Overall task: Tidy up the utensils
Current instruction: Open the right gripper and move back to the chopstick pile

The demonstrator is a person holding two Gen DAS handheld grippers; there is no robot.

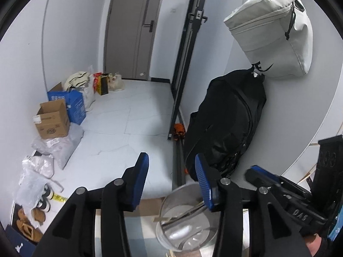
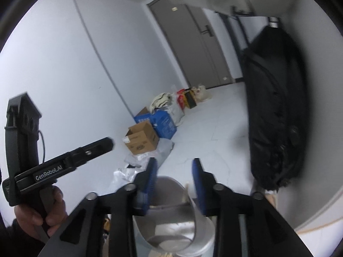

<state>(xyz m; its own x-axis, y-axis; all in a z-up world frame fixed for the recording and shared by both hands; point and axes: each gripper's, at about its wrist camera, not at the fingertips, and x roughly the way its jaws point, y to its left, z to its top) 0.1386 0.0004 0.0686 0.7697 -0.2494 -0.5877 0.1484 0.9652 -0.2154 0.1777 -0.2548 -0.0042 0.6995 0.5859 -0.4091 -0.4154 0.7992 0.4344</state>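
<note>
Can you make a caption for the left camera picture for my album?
Left gripper, jaws open and empty, above a clear container holding chopsticks.

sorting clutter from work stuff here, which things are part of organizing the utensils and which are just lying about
Part of the job:
- metal container
- utensils lying in it
- left hand-held gripper, open
- right hand-held gripper, open

Just lying about:
- cardboard box
- blue box
- black bag
- beige bag
- shoes

One metal cup; two cardboard boxes, one brown, one blue; two hanging bags.
</note>
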